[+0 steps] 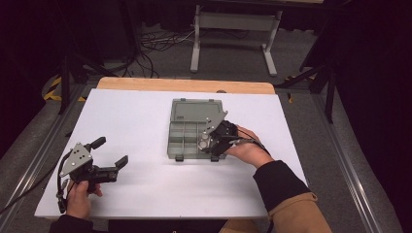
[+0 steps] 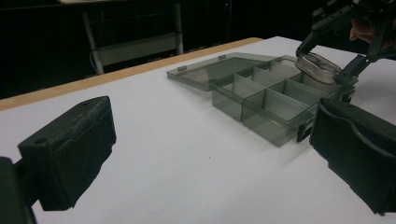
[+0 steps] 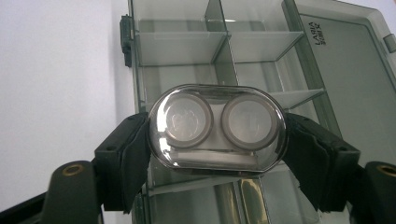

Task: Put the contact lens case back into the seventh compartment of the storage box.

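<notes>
So down at about 7 o'clock the left tongs (image 1: 108,153) sit low over the white surface (image 1: 145,121), jaws spread wide with nothing in them. Over at 4 o'clock from the middle, the right tongs (image 3: 217,135) are clamped on the two ends of a clear oval contact lens case (image 3: 217,128), held just above the near-right compartments of the grey organizer box (image 1: 187,138). Its lid (image 1: 197,110) lies flat open toward 12.
</notes>
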